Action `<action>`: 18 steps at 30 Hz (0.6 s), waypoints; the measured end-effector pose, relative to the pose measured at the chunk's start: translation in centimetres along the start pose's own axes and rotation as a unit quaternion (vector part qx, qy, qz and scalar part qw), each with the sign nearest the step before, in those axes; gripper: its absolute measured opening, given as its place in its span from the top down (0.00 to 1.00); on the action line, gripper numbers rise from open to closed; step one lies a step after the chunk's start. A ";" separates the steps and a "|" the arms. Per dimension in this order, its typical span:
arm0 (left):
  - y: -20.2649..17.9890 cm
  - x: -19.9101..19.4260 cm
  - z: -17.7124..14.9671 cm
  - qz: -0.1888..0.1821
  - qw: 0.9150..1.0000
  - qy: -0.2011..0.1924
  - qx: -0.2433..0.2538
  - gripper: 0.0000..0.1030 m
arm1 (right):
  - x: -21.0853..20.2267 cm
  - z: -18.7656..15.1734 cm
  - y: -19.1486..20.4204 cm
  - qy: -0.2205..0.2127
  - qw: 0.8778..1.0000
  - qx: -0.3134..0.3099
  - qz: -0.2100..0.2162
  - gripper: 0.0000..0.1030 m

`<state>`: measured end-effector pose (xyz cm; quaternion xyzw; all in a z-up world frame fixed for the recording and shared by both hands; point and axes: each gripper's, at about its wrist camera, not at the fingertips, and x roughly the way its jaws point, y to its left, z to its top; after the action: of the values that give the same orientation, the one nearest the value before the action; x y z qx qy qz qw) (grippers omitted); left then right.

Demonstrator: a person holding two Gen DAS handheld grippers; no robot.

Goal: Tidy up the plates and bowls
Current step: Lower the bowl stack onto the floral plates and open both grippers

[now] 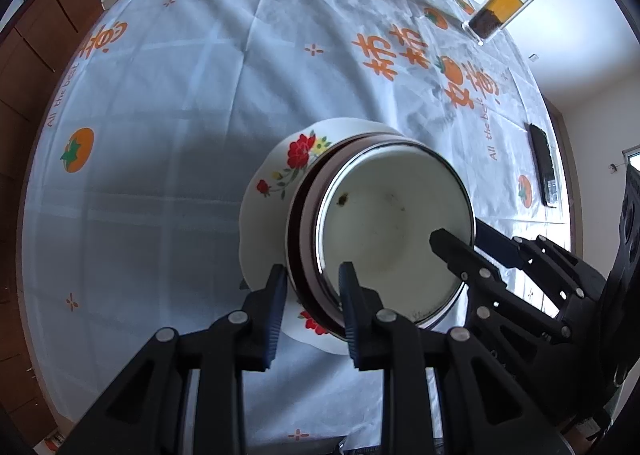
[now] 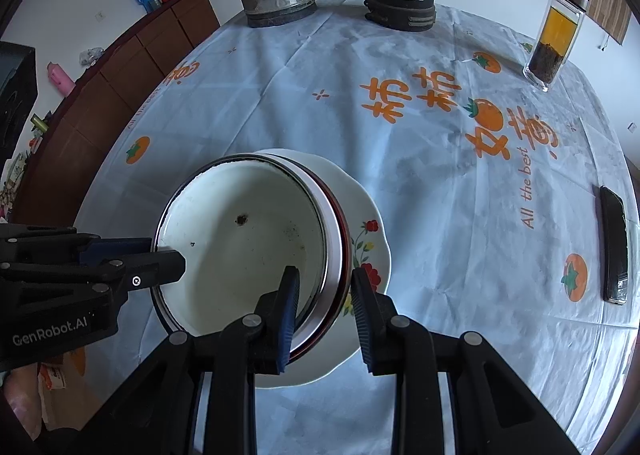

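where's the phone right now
The phone lies flat near the table's right edge in both wrist views, right of the stacked bowls and below the tea jar.
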<state>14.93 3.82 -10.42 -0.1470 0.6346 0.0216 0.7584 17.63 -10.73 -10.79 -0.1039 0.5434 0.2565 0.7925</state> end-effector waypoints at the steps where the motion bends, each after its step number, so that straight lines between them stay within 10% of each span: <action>1: 0.0 0.0 0.0 0.000 1.000 -0.001 0.000 0.76 | 0.0 0.0 0.0 0.000 1.000 0.000 0.000 0.72; 18: -0.2 0.1 -0.7 -0.013 1.000 -0.002 -0.009 0.66 | -0.1 -0.3 0.2 -0.006 1.000 0.003 0.016 0.56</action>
<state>14.29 3.41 -10.60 -0.1621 0.6306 0.0176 0.7588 17.25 -10.67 -10.79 -0.0913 0.5411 0.2676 0.7920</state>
